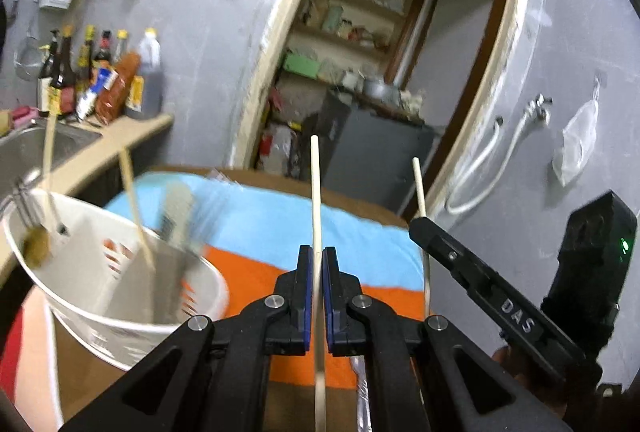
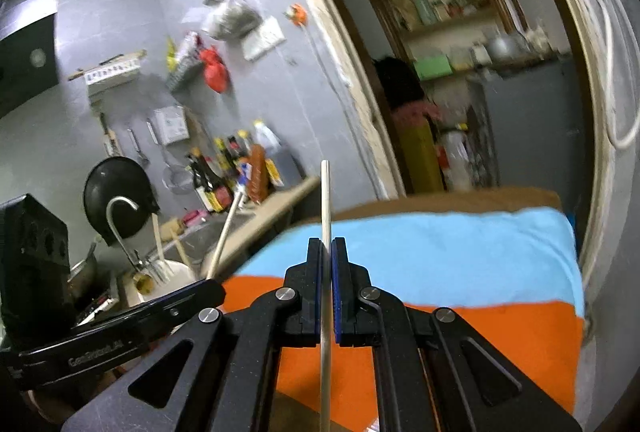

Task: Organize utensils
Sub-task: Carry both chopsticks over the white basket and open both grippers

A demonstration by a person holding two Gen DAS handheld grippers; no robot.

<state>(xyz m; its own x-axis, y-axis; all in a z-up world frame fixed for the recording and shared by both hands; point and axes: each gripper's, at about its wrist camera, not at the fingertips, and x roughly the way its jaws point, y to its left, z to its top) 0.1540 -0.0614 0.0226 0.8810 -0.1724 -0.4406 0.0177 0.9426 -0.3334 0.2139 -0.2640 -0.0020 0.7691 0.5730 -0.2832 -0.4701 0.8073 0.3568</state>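
Observation:
My left gripper [image 1: 318,256] is shut on a pale wooden chopstick [image 1: 316,192] that stands upright between its blue pads, above the blue and orange cloth [image 1: 272,228]. My right gripper [image 2: 327,248] is shut on a second chopstick [image 2: 326,192], also upright. In the left wrist view the right gripper [image 1: 420,222] and its chopstick [image 1: 418,184] show at the right. A white perforated utensil holder [image 1: 120,272] at the left holds chopsticks, a fork and a spoon. It also shows small in the right wrist view [image 2: 168,272], beside the left gripper [image 2: 212,290].
A steel sink [image 1: 36,148] and a counter with sauce bottles [image 1: 100,72] lie at the left. A doorway [image 1: 380,52] opens behind the table onto shelves. A white hose [image 1: 492,168] and a plastic bag [image 1: 576,140] hang on the grey wall at the right.

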